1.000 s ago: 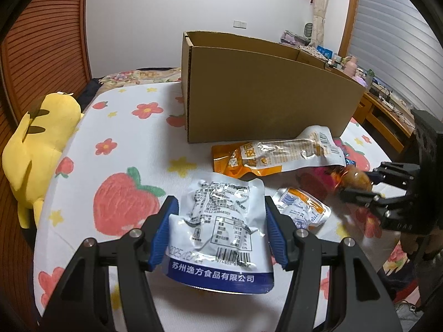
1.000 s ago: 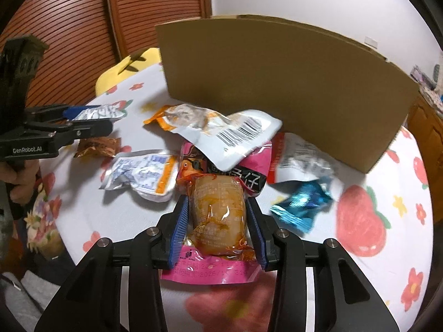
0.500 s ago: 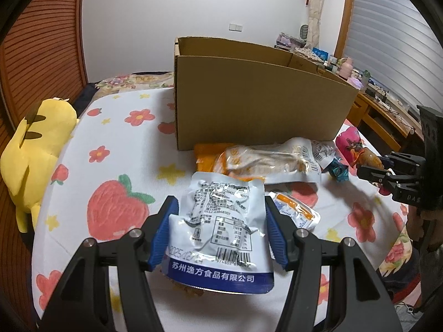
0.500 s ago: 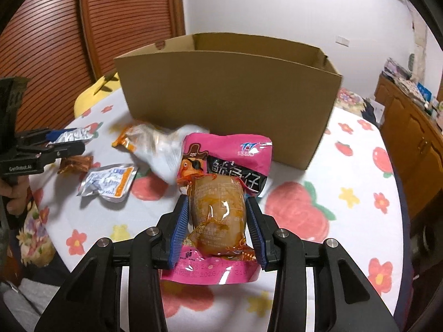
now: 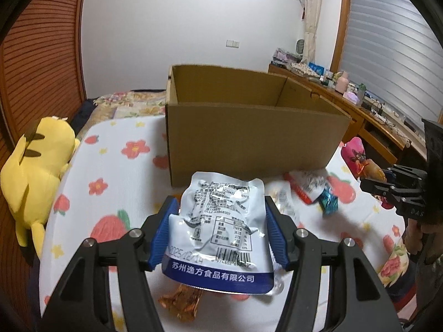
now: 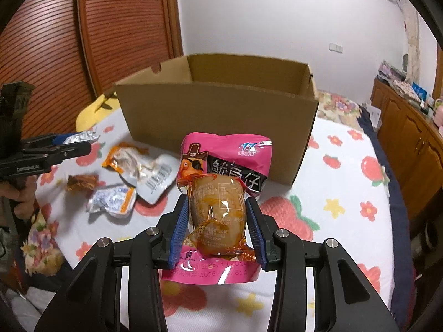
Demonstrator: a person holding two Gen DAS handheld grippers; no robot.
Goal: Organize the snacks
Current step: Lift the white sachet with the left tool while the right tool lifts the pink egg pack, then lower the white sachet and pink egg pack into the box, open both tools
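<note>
My left gripper (image 5: 218, 224) is shut on a silver and blue snack pouch (image 5: 218, 221), held above the table in front of the open cardboard box (image 5: 249, 135). My right gripper (image 6: 217, 221) is shut on a pink snack pack (image 6: 227, 163) with a brown egg packet (image 6: 217, 215) on top of it, held up in front of the box (image 6: 216, 110). Each gripper shows in the other's view, the right one (image 5: 387, 185) and the left one (image 6: 63, 149). Loose snacks lie on the table: an orange-white pouch (image 6: 141, 171), a small silver-orange packet (image 6: 113, 200), a brown packet (image 6: 83, 182), a teal candy (image 5: 328, 200).
The table has a white cloth with strawberries and flowers (image 5: 110, 166). A yellow plush toy (image 5: 33, 166) lies at its left edge. A wooden sideboard with clutter (image 5: 360, 105) stands at the right. A louvred wooden door (image 6: 83, 41) is behind.
Both grippers have risen with their snacks, so the box's open top and inside now show. The loose snacks sit lower in both views.
</note>
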